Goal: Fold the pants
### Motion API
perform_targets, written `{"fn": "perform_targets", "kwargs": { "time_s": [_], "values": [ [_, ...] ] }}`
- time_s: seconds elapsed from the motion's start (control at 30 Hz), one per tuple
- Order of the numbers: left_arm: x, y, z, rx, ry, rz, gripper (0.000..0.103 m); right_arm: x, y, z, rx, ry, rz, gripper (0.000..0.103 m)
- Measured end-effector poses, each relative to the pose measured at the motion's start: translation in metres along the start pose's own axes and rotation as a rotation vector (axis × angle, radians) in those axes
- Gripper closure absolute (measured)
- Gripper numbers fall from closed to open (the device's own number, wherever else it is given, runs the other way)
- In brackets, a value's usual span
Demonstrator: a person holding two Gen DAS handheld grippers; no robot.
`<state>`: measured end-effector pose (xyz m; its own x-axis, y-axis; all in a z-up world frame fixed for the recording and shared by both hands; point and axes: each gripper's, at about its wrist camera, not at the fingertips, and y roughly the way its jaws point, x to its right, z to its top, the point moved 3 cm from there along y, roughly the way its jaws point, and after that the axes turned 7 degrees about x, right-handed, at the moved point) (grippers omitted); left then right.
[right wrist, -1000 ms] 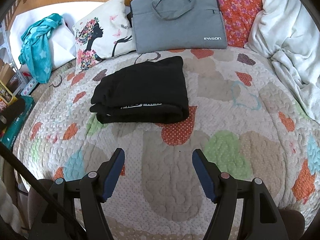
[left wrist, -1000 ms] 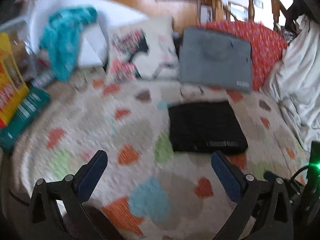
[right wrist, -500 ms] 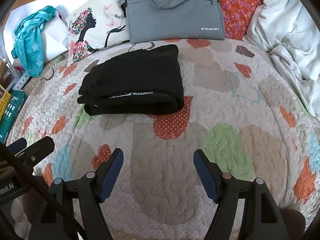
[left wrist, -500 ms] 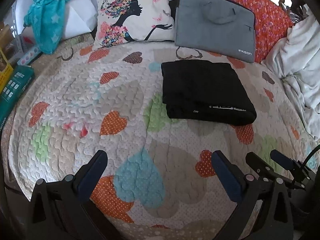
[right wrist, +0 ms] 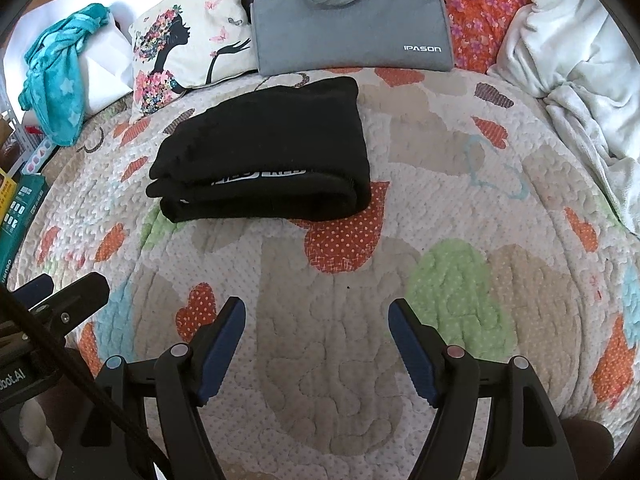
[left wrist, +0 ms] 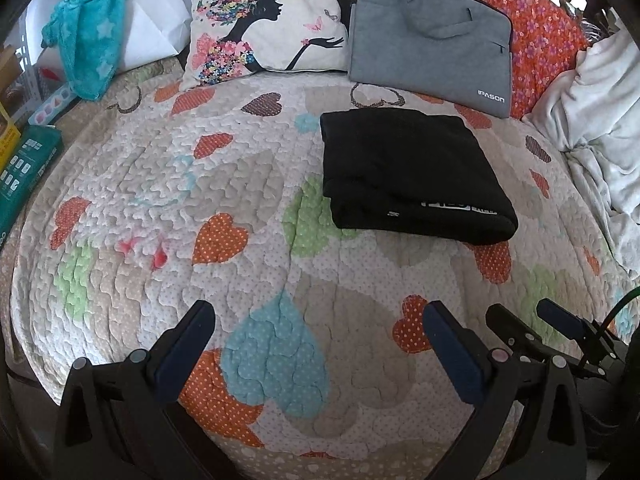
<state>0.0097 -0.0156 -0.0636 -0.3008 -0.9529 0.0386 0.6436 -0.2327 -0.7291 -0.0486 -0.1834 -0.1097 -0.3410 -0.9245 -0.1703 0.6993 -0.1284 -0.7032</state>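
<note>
The black pants lie folded into a thick rectangle on the heart-patterned quilt, white lettering along the near fold. They also show in the right wrist view. My left gripper is open and empty, low over the quilt, well short of the pants. My right gripper is open and empty, also short of the pants. The right gripper's fingers show at the lower right of the left wrist view. The left gripper's fingertips show at the left of the right wrist view.
A grey laptop bag and a printed pillow lean at the head of the bed behind the pants. A white blanket is bunched on the right. A teal towel and boxes sit at the left.
The left gripper has tilted down and closed in on the bed, so the pants look nearer. The right gripper has also moved a little closer. Both stay open.
</note>
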Motion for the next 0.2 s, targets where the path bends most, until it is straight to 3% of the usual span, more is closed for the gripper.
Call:
{"fn": "perform_targets", "kwargs": {
  "time_s": [0.2],
  "values": [
    [-0.0012,0.0044,-0.0013,-0.011,-0.005,-0.005,0.000,-0.0007,0.0034,-0.0001,-0.007,-0.001,-0.001,0.024]
  ]
}}
